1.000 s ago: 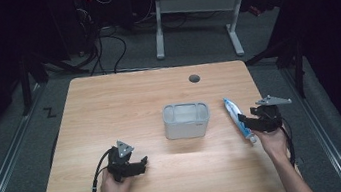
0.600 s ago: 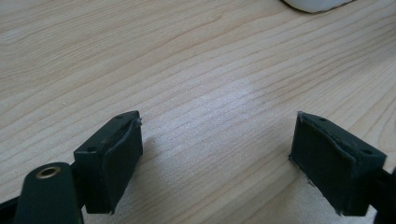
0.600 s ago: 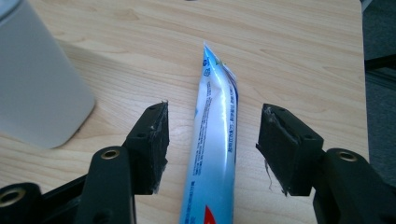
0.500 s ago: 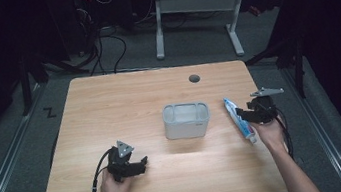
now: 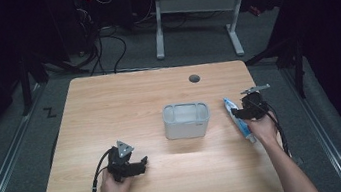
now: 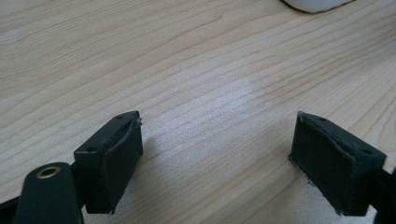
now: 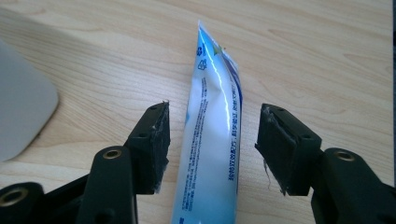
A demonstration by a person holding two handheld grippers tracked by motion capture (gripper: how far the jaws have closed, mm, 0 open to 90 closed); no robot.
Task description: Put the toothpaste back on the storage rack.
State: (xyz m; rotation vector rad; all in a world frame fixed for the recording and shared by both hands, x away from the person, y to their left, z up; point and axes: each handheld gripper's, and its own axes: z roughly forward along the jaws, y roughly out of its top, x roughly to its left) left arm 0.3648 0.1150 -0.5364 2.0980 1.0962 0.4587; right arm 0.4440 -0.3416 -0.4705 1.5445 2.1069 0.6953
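The toothpaste tube (image 7: pixel 212 135) lies flat on the table (image 5: pixel 124 107), at 3 o'clock from the grey box (image 5: pixel 186 120). The right gripper (image 7: pixel 212 144) has its fingers wide on both sides of it. The left gripper (image 6: pixel 217 163), at 7 o'clock, is wide too, holding nothing.

My light wood table (image 5: pixel 124 102), rectangular with rounded corners, has a dark round grommet hole (image 5: pixel 194 78) near the far edge. A grey rounded-corner container (image 5: pixel 186 120) sits about mid-table, open top up. Just right of it a blue-and-white tube (image 5: pixel 238 119) lies flat on the wood, apart from the container, its crimped end pointing toward the far edge; in my right gripper view it lies lengthwise on the grain. The table stands on grey floor (image 5: pixel 11 164)
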